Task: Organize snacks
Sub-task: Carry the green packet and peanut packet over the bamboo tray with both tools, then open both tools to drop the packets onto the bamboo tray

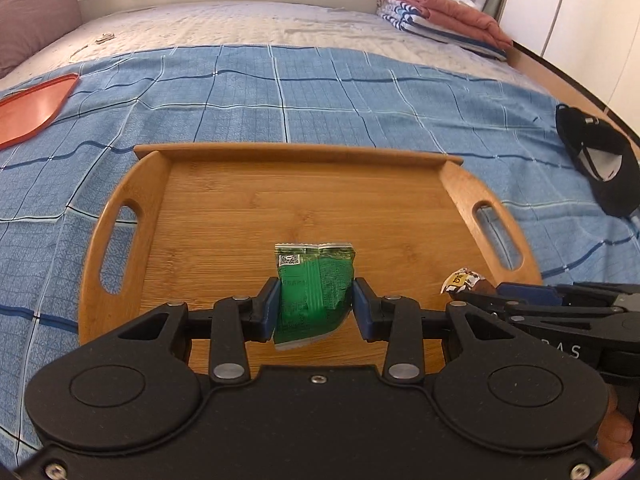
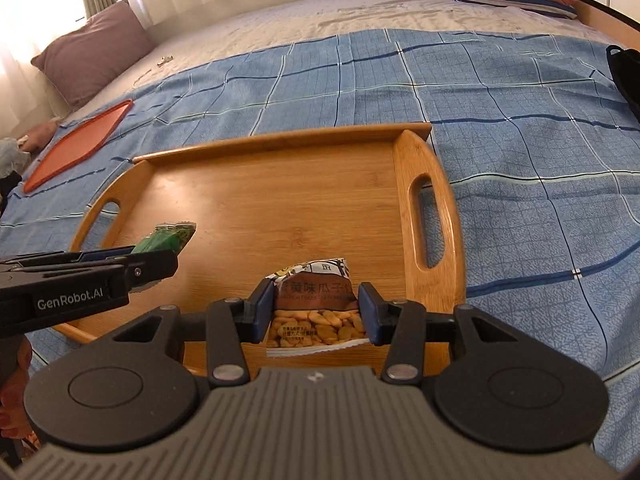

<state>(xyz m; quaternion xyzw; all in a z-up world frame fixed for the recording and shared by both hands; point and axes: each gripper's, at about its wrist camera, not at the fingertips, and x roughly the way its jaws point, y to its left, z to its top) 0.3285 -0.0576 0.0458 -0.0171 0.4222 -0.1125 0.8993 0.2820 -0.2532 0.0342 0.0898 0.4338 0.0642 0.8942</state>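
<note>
Both tools clamped: left tool (image 1: pixel 315 305) pinching crinkly green packet (image 1: pixel 314 288), right tool (image 2: pixel 316 307) glossy, probably seed, packet (image 2: pixel 316 312), over bamboo tray (image 1: pixel 224 216).

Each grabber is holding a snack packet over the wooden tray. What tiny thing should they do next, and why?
Probably lower both a little more, then let go. The left hand-held gripper is shut on the green packet, and the right hand-held gripper on the seed packet. Both hang over the near part of the bare wooden tray, so setting them side by side looks sensible.
</note>
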